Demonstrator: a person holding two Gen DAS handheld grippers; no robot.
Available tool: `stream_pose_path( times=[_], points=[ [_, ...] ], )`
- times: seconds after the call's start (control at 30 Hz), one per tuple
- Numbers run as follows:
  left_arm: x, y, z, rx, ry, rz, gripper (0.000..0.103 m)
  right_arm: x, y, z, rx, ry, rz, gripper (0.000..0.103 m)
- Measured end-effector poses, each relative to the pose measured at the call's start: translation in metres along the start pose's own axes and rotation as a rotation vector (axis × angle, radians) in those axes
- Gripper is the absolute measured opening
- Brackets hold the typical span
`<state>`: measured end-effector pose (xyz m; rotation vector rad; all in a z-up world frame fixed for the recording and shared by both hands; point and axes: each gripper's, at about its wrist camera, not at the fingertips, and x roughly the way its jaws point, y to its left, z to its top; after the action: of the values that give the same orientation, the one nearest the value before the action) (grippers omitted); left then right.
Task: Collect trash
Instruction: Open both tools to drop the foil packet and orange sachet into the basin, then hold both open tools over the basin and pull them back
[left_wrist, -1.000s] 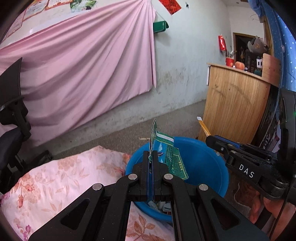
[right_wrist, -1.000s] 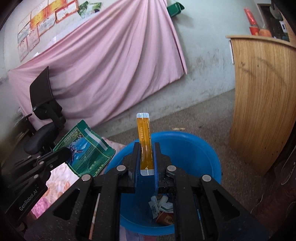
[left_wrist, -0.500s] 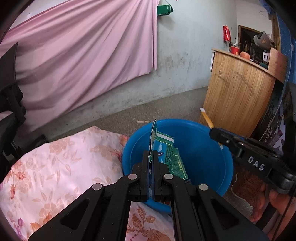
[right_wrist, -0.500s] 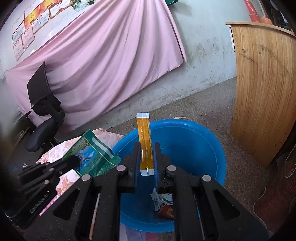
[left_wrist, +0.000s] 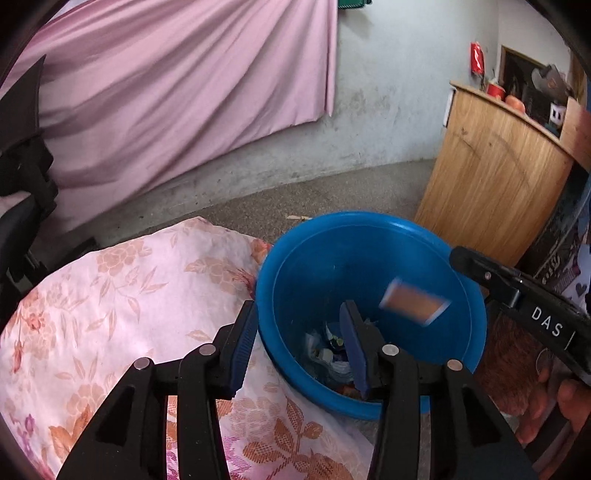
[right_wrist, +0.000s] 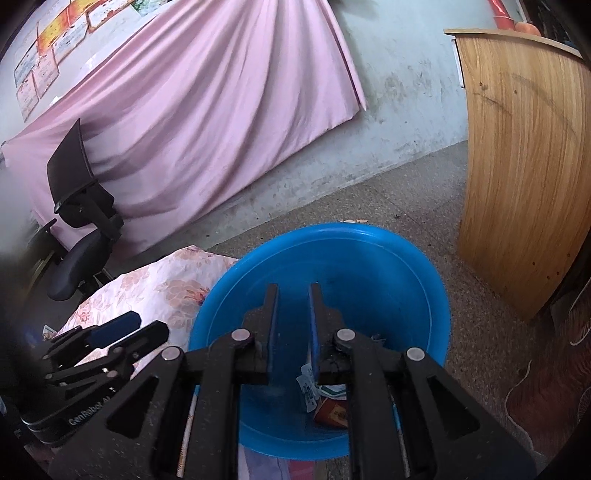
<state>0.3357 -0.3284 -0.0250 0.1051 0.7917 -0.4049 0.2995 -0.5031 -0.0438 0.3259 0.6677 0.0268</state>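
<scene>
A blue plastic basin (left_wrist: 373, 240) (right_wrist: 354, 243) stands on the floor with several wrappers heaped at its bottom (left_wrist: 328, 354) (right_wrist: 325, 398). My left gripper (left_wrist: 299, 314) hangs open over the basin's left rim, nothing between its fingers. An orange sachet (left_wrist: 413, 304) is blurred in mid-air inside the basin. My right gripper (right_wrist: 292, 295) is open above the basin, empty. In the left wrist view the right gripper's finger (left_wrist: 517, 291) reaches in from the right. The left gripper (right_wrist: 110, 339) shows at the lower left of the right wrist view. The green packet is not visible.
A floral pink cloth (left_wrist: 110, 314) (right_wrist: 159, 284) covers the surface left of the basin. A wooden cabinet (left_wrist: 495, 192) (right_wrist: 524, 177) stands to the right, a black office chair (right_wrist: 77, 236) to the left, and a pink curtain (left_wrist: 166, 92) hangs on the back wall.
Both grippers have opened. The green packet left the left gripper and is out of sight; the orange sachet left the right gripper and is falling into the basin.
</scene>
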Motion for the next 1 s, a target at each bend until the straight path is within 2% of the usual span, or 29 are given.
stream_pose_path(
  times=[0.37, 0.47, 0.53, 0.7, 0.87, 1.0],
  points=[
    [-0.007, 0.007, 0.001, -0.01, -0.01, 0.018, 0.04, -0.001, 0.001, -0.001, -0.001, -0.002, -0.006, 0.048],
    [-0.009, 0.008, 0.001, -0.017, -0.018, 0.023, 0.043, 0.0, -0.001, -0.001, 0.006, 0.0, -0.026, 0.066],
    [-0.012, 0.012, 0.0, -0.027, -0.023, 0.028, 0.045, 0.0, -0.003, -0.001, 0.015, 0.001, -0.052, 0.085],
    [-0.016, 0.02, -0.001, -0.038, -0.022, 0.043, 0.059, -0.004, -0.007, 0.0, 0.037, -0.017, -0.073, 0.103],
    [-0.024, 0.026, -0.005, -0.038, -0.042, 0.105, 0.073, -0.007, -0.007, 0.002, 0.044, -0.034, -0.085, 0.103],
    [-0.027, 0.03, -0.006, -0.044, -0.057, 0.119, 0.077, -0.006, -0.004, 0.003, 0.048, -0.037, -0.079, 0.103]
  ],
)
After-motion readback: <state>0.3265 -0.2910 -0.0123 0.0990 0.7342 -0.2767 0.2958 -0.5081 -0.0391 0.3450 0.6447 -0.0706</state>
